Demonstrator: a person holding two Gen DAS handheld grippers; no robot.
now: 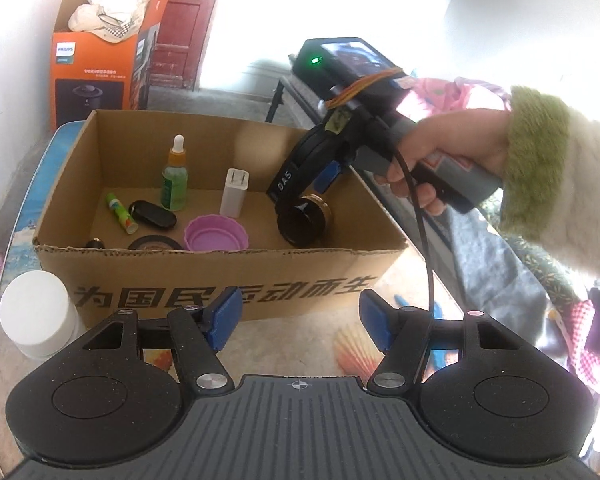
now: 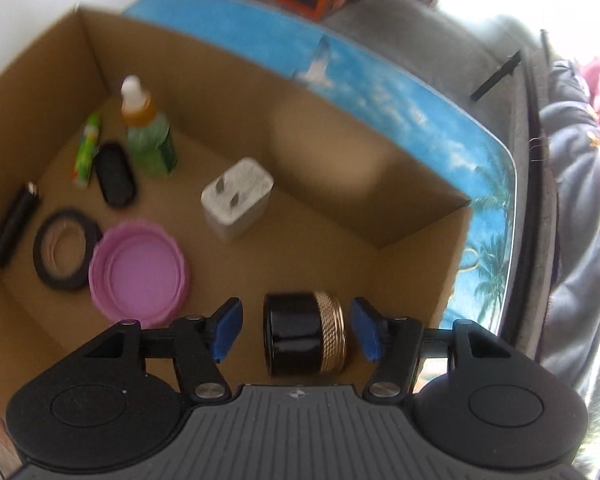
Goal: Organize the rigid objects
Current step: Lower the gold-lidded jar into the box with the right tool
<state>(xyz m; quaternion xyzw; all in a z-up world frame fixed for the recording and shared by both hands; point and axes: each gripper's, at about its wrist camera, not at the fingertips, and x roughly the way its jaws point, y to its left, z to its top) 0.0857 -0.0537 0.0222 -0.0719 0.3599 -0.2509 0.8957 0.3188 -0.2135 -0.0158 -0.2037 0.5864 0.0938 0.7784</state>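
Right wrist view: right tool (image 2: 296, 328) spread, black-and-gold jar (image 2: 305, 332) lying on its side between the blue pads (untouched) on the cardboard box (image 1: 220, 280) floor. Left tool (image 1: 300, 322) also spread, hovering over the worktop (image 1: 24, 208) outside the box front.

Left gripper (image 1: 300, 322) open, right gripper (image 1: 306, 196) w/ jar (image 1: 305, 222) in box (image 1: 220, 276)

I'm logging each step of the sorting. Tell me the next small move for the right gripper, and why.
Probably lift the right gripper straight up out of the cardboard box. Its fingers stand open with gaps either side of the black and gold jar, which seems to lie on its side on the box floor. That leaves the white jar, outside the box by the left gripper, to fetch.
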